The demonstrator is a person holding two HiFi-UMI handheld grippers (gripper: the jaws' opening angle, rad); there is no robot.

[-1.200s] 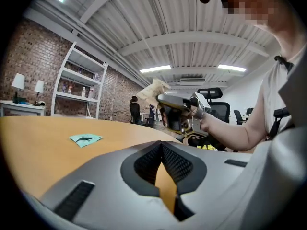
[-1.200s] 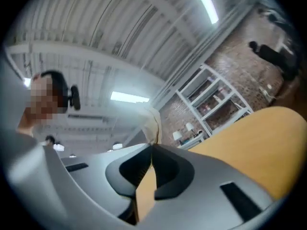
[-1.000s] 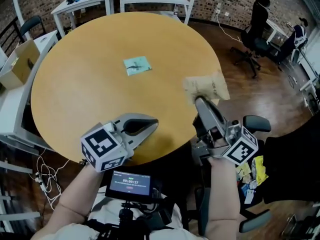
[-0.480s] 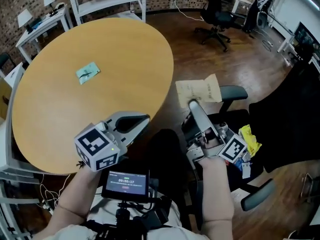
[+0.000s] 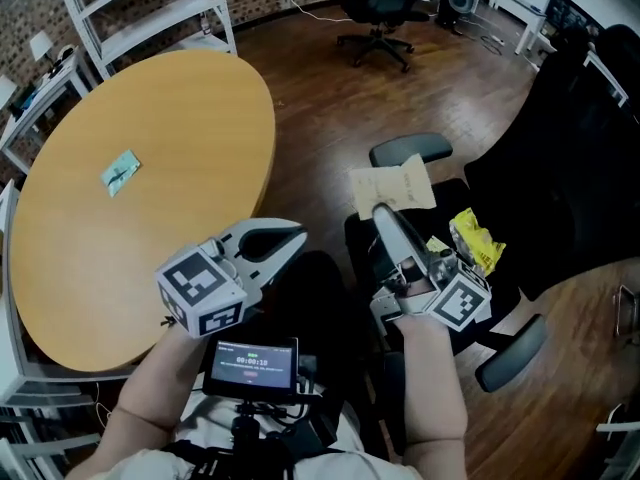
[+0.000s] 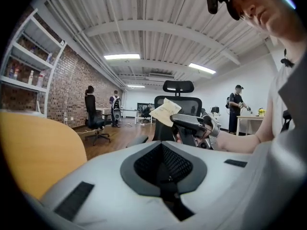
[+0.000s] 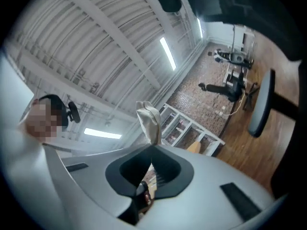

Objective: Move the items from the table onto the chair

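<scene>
My right gripper (image 5: 380, 211) is shut on a beige paper packet (image 5: 393, 185) and holds it in the air above the black office chair (image 5: 455, 193). The gripper points upward; in the right gripper view the packet (image 7: 148, 121) sticks up from the closed tips (image 7: 152, 145). A yellow packet (image 5: 478, 240) lies on the chair seat. A small teal item (image 5: 120, 172) lies on the round wooden table (image 5: 170, 118) at the left. My left gripper (image 5: 297, 235) hangs shut and empty off the table's near edge. The left gripper view shows the packet (image 6: 165, 111) beyond its tips (image 6: 161, 143).
The chair's armrests (image 5: 410, 148) flank the seat. Wooden floor lies between table and chair. White shelves (image 5: 150, 8) and other office chairs (image 5: 380, 8) stand at the back. A small screen (image 5: 252, 366) hangs at the person's chest. People stand far off in the left gripper view.
The head view has swung right, from the table to the chair. My right gripper carried the packet off the table's edge to above the seat. The left gripper followed, still empty.
</scene>
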